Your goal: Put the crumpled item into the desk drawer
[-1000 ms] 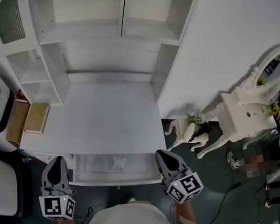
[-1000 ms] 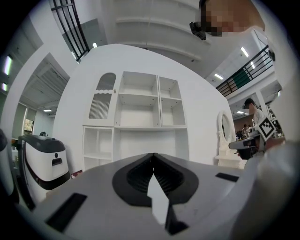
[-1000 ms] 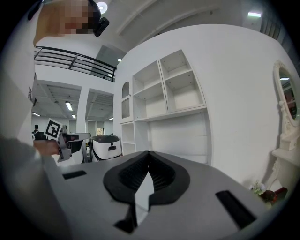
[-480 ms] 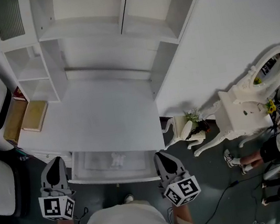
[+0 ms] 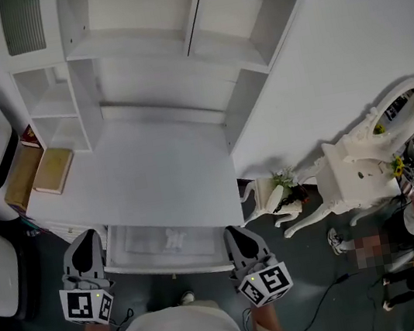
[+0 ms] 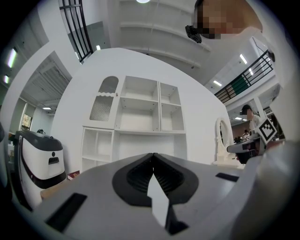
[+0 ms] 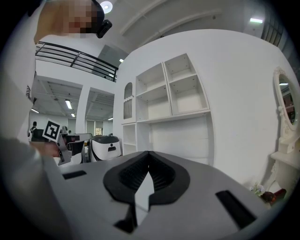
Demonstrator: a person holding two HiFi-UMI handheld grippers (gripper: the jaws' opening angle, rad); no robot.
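Drawer point(image 5: 130, 243) under the front edge of the white bench point(image 5: 153, 170) is standing pulled out, and the crumpled item point(image 5: 174, 239) is lying inside it, a pale wad near the drawer's middle, touching neither claw. I am holding the left claw point(image 5: 85, 240) just outside the drawer's left end and the right claw point(image 5: 234, 235) at its right end, both pointing toward the bench. In the left gripper view the jaws are meeting tip to tip with nothing between them; the right gripper view is showing the same, jaws pressed together and empty. Behind the drawer, the bench top is carrying a white shelf unit point(image 5: 145, 30). Left of the drawer a flat tan slab point(image 5: 53, 171) is lying on a low surface, and well to the drawer's right an ornate white dressing table point(image 5: 358, 155) is standing on the floor
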